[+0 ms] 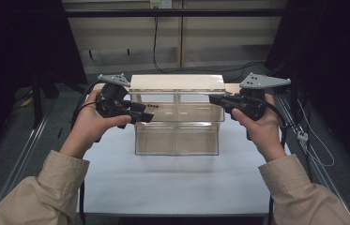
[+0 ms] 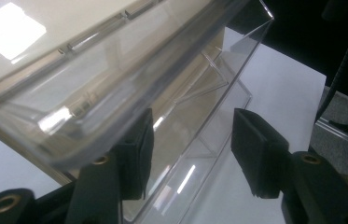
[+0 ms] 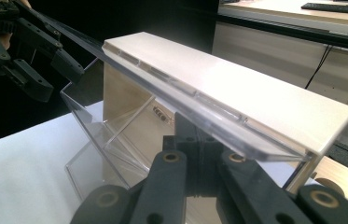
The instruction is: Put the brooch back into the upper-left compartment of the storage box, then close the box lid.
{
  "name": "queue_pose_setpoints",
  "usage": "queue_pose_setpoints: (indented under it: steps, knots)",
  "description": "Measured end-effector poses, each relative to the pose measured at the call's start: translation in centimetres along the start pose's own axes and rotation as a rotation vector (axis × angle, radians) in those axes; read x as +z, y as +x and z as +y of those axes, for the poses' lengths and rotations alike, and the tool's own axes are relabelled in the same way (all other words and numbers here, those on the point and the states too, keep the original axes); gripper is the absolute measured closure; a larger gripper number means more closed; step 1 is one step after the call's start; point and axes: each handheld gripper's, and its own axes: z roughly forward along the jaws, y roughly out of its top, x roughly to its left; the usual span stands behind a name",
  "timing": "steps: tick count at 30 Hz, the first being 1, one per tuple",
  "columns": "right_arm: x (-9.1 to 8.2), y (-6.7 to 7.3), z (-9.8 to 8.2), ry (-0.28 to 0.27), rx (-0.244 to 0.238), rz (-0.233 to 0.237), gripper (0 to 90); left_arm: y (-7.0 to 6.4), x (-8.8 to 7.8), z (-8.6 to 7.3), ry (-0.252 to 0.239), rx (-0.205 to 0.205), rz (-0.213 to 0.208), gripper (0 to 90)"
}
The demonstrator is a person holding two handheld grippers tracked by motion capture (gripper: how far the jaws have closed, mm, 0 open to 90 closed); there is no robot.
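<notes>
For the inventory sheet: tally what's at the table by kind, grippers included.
Clear plastic bin: 1
White hinged lid: 1
Grippers: 2, left gripper and right gripper
White table: 1
Total: 5

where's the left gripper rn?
High view: left gripper sits at the left end of the clear bin, under its lid, jaws apart, opposite the right gripper.

A clear plastic storage box (image 1: pixel 177 125) stands upright on the white table, roughly at its middle, with thin clear walls dividing it into compartments. Its transparent front flap (image 3: pixel 181 109) is swung up and out on a hinge beneath a flat cream-white top panel (image 1: pixel 176 83). That panel runs across the box from left to right.
</notes>
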Motion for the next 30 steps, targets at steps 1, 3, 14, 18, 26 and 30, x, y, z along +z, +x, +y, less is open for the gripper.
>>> queue_pose_setpoints:
  steps: [1, 3, 14, 18, 26, 30]
  knots:
    - [0.0, 0.0, -0.1, 0.001, 0.001, 0.002, 90.0, -0.1, 0.0, -0.1, 0.006, -0.002, -0.002, 45.8]
    - [0.0, 0.1, -0.3, -0.002, 0.005, 0.005, 90.0, -0.1, 0.0, -0.3, 0.008, -0.002, -0.005, 43.6]
    - [-0.2, 0.1, -0.7, -0.005, 0.01, 0.008, 90.0, -0.8, -0.2, -1.1, 0.005, 0.008, -0.03, 34.4]
    - [-0.2, 0.2, -0.9, -0.004, 0.013, 0.01, 90.0, -1.0, -0.2, -1.5, 0.005, 0.016, -0.036, 33.0]
    - [-0.2, 0.4, -1.2, 0.0, 0.013, 0.021, 90.0, -1.1, -0.4, -2.5, -0.001, 0.016, -0.041, 27.9]
    - [-0.2, 0.5, -1.3, 0.003, 0.012, 0.026, 90.0, -1.2, -0.4, -2.9, -0.003, 0.02, -0.046, 26.0]
